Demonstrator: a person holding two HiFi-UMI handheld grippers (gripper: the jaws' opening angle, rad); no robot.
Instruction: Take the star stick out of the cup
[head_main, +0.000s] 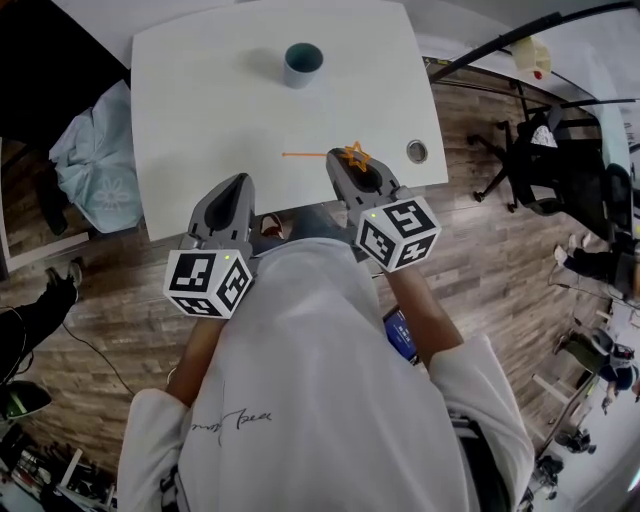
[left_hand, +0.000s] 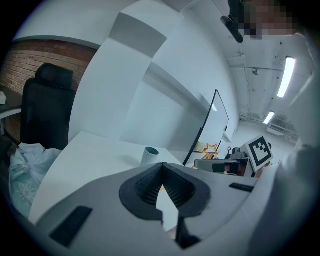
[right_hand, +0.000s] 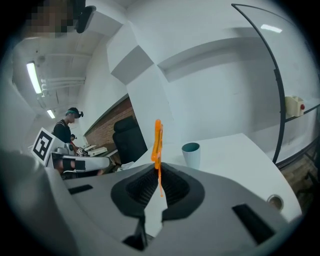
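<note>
White table (head_main: 200, 120) seen beneath both grippers. Star stick (right_hand: 157, 142) clamped near star end in right gripper (right_hand: 159, 170) jaws, thus judged clear of cup (right_hand: 191, 154), seen well ahead. Left gripper (left_hand: 161, 167) held closed, empty, alongside; not needed.

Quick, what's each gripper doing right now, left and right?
Left gripper: closed, nothing between its jaws.
Right gripper: closed on the star stick, which is clear of the cup.
</note>
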